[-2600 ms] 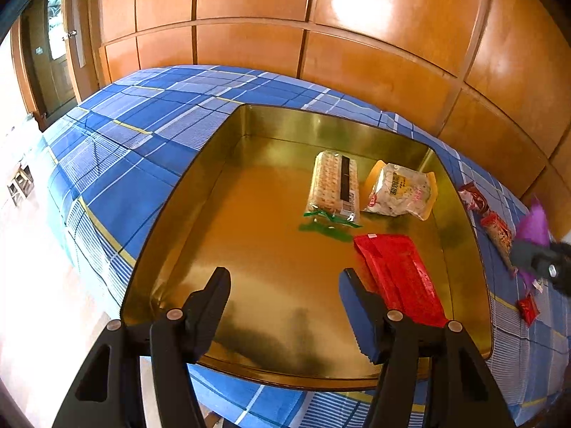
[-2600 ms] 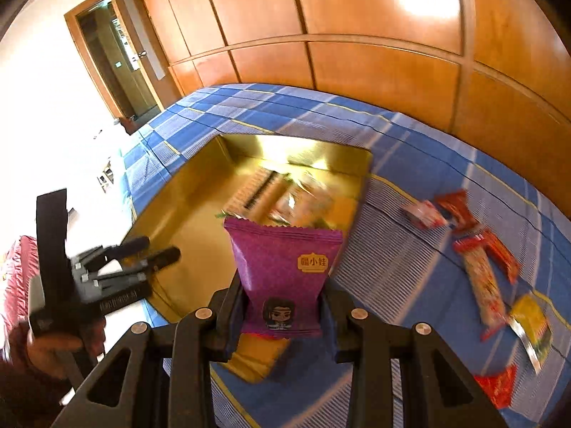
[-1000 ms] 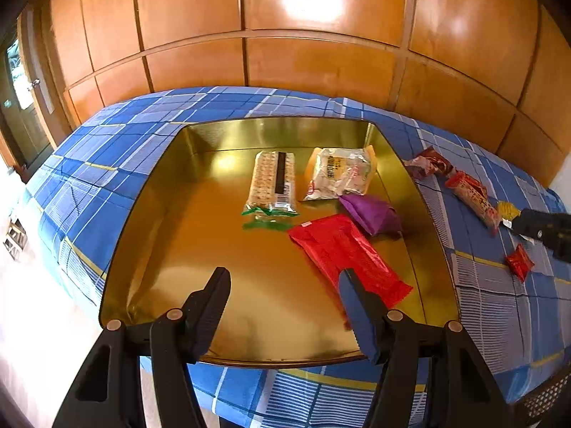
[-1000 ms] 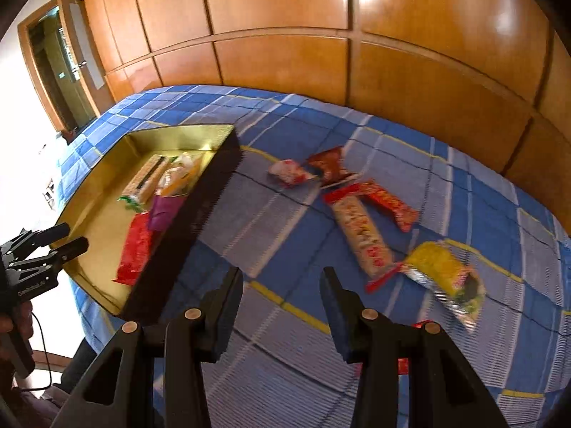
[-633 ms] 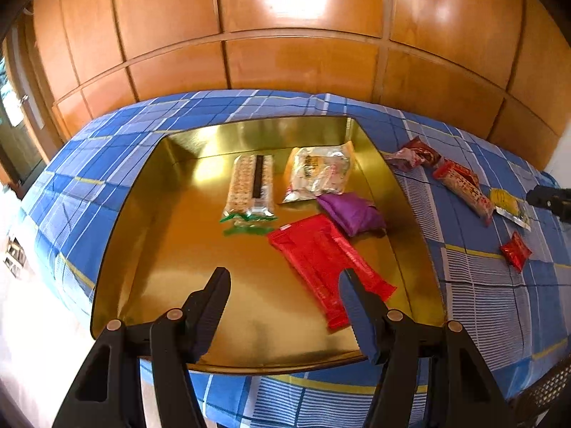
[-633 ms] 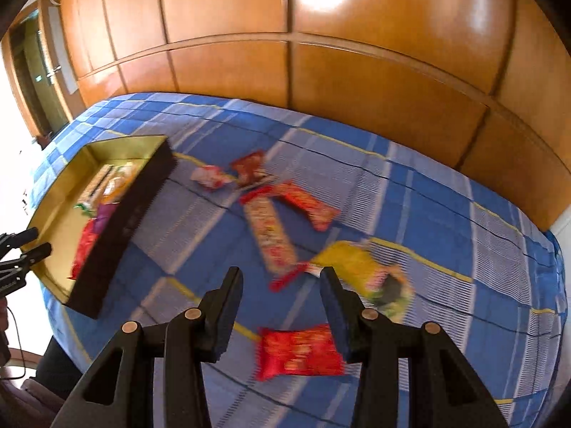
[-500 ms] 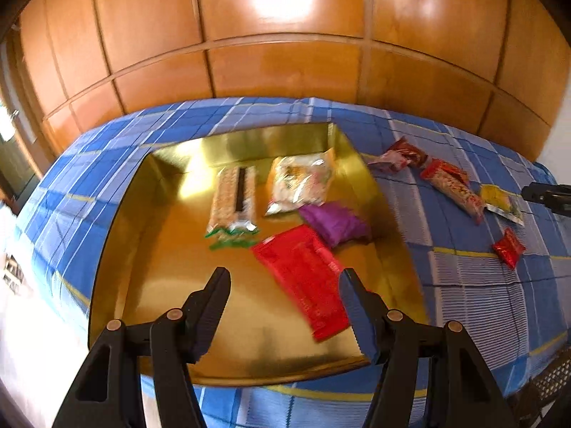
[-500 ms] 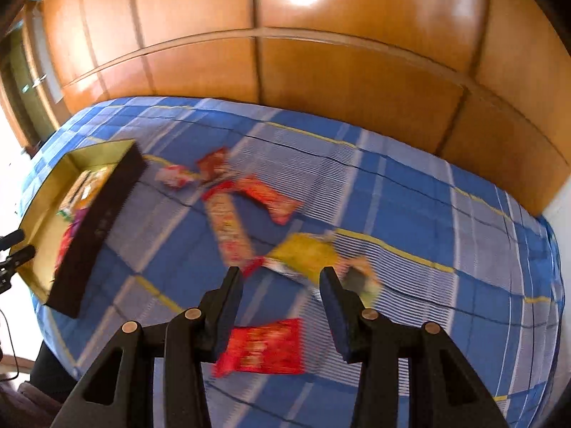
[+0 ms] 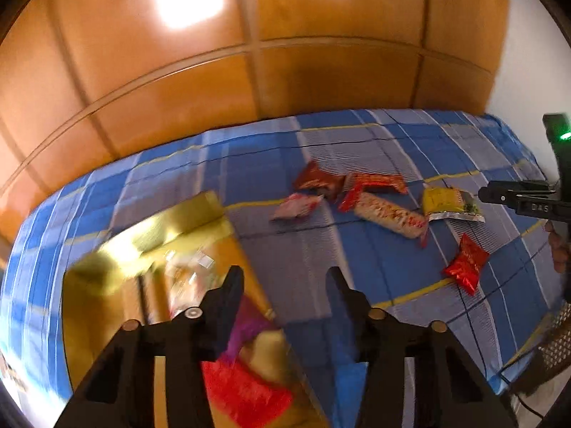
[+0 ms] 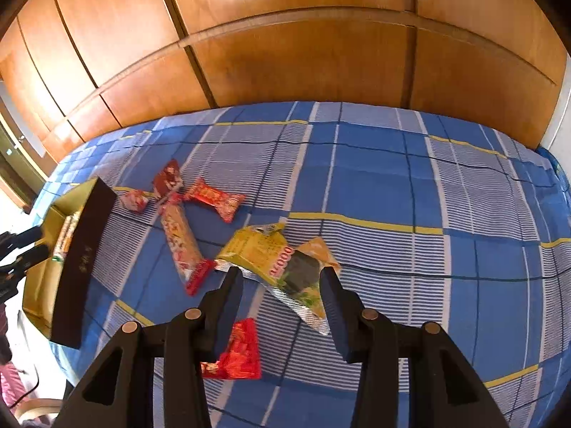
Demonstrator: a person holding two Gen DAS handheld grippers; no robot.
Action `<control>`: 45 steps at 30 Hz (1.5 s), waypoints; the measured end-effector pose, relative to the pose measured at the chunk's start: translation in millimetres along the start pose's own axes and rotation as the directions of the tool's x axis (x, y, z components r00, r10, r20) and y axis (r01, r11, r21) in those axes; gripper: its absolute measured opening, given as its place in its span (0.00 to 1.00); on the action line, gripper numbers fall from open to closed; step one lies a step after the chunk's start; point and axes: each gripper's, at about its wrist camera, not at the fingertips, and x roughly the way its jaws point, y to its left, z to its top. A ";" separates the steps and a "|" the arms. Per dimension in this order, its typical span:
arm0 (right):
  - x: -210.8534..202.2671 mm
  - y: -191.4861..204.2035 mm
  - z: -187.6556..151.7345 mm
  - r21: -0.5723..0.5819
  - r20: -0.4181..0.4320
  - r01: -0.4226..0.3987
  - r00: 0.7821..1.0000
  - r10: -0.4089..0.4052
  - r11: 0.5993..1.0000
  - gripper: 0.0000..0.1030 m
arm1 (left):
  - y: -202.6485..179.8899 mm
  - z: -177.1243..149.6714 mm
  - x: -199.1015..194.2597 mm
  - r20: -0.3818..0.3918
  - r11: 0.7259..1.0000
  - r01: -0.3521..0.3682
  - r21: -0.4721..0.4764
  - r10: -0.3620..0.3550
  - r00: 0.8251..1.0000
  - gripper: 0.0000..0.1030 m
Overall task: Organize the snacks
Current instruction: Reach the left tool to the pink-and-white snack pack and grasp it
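Across the checked bedspread: some snacks boxed, six still loose

Nearest the right gripper [image 10: 282,281], whose jaws stand apart and empty, a small red packet [image 10: 237,353] lies partly under the left jaw, and the yellow-and-green packet [image 10: 282,260] lies just beyond the tips, framed between them but not touched. Past these, on the blue checked bedspread [image 10: 410,192], lie a long pale snack bar [image 10: 180,242], a red twist-ended wrapper [image 10: 214,198], a small pink-white sweet [image 10: 134,199] and a dark red pouch [image 10: 167,174], the last four close together, some touching. That makes six packets still outside the gold box [image 10: 84,260].

Under the left gripper [image 9: 283,285], whose jaws are closing on nothing, the box interior is badly smeared by motion. A red packet [image 9: 246,392] and a purple pouch [image 9: 249,324] show inside, with a pale wrapper [image 9: 189,278] behind them; a cracker pack [image 10: 64,239] peeks over the wall in the right view. So I judge the job well under way, roughly four in and six to go.

Hard to tell: whether anything else sits in the box, what the printing on the packets says, and how much of the small red packet the jaw covers. The other gripper appears only as a cropped black shape at each view's edge.
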 end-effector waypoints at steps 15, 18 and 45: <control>-9.1 2.9 7.3 0.025 0.026 -0.071 0.997 0.070 0.997 0.44 | -20.9 65.6 134.5 -0.211 0.989 -0.011 0.145 0.042 0.977 0.55; -9.8 2.3 8.6 0.028 0.031 -0.075 0.997 0.074 0.997 0.44 | -22.5 67.8 150.1 -0.245 0.988 -0.004 0.156 0.042 0.968 0.55; 11.4 24.1 -10.2 -0.066 -0.044 -0.049 0.998 0.046 0.997 0.44 | -104.7 -94.8 16.1 -0.059 0.959 0.259 0.118 -0.254 0.965 0.29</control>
